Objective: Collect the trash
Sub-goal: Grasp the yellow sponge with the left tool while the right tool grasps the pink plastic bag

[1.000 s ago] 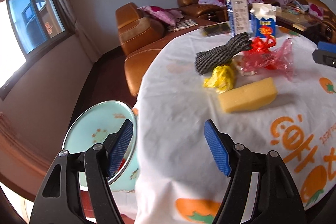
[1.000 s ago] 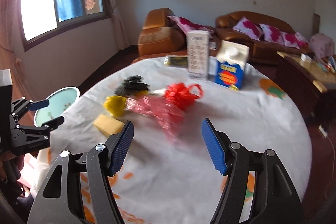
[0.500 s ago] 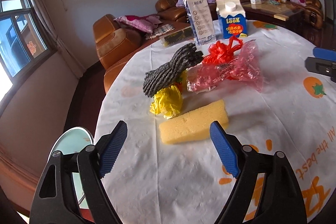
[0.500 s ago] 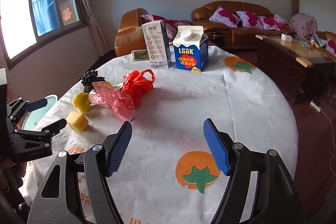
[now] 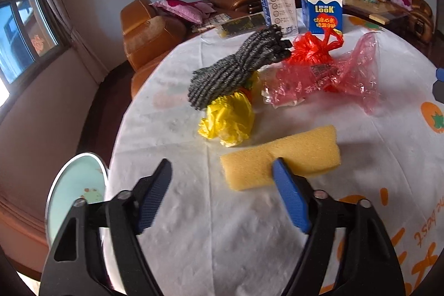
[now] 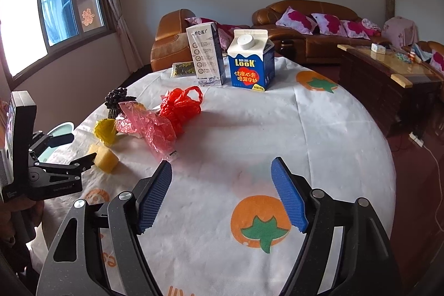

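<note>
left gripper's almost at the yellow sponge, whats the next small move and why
Probably ease the left gripper a little right and forward so its jaws, which have just been narrowing, straddle the sponge. Only its right finger overlaps the sponge; nothing sits between the pads.

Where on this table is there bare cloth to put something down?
The widest bare patch of tablecloth runs from the blue LOOK carton forward to the open right gripper. It is crowded on the window side: red bag, pink plastic bag, yellow wrapper, yellow sponge and grey rope bundle lie bunched together.
</note>
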A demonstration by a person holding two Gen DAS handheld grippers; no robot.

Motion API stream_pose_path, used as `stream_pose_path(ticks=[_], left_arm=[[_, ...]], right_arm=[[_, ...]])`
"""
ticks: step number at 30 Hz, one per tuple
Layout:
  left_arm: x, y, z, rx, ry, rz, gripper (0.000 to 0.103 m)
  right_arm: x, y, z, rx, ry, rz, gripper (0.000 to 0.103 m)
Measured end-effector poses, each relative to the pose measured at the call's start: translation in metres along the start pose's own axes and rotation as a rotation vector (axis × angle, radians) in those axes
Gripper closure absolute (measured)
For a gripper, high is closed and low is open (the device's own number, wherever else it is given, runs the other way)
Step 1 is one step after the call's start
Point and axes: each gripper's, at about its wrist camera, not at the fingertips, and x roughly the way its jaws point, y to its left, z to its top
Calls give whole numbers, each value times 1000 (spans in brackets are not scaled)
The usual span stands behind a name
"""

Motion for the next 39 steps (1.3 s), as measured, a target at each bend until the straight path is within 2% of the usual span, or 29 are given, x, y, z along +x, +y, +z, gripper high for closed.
stream_pose_path(ticks=[4, 5, 7, 11, 12, 15, 22, 23, 25, 26, 27, 30, 34, 36, 37, 39], left_arm=[[1, -6, -1, 7, 4, -65, 62], [1, -8, -1, 12, 4, -93, 73], [0, -12, -2, 27, 2, -89, 75], [-9, -7, -3, 10, 0, -106, 88], [-13, -4, -4, -2, -6, -111, 103], [-28, 6, -8, -38, -27, -116, 103], [-39, 26, -17, -95, -49, -118, 103], [-39, 28, -16, -104, -59, -102, 99], [-37, 32, -13, -114, -68, -97, 78], [-36, 35, -10, -128, -79, -79, 48], [-35, 37, -9, -140, -88, -66, 38], [-23, 38, -4, -150, -74, -126, 39], [0, 23, -7, -119, -15, -208, 40], [8, 16, -10, -120, 3, -253, 64], [8, 15, -10, -120, 6, -265, 66], [8, 14, -10, -120, 12, -292, 79]], right_arm=[[2, 3, 0, -12, 5, -9, 29], [2, 3, 0, -16, 6, -12, 29], [2, 4, -1, -18, 6, -15, 29], [0, 3, -1, -10, 0, -24, 29], [0, 3, -1, -7, 0, -24, 29], [-2, 9, 2, 4, 2, 1, 29], [7, 54, 22, -41, -17, 52, 29], [12, 61, 27, -47, -21, 53, 27], [23, 70, 34, -50, -15, 53, 23], [28, 71, 36, -47, -10, 60, 23], [35, 73, 38, -40, -2, 62, 23], [44, 66, 41, 1, 12, 53, 23], [39, 57, 35, 5, 8, 38, 22], [37, 50, 30, 27, 17, 36, 22], [36, 47, 28, 35, 19, 35, 22], [35, 43, 27, 49, 21, 36, 22]])
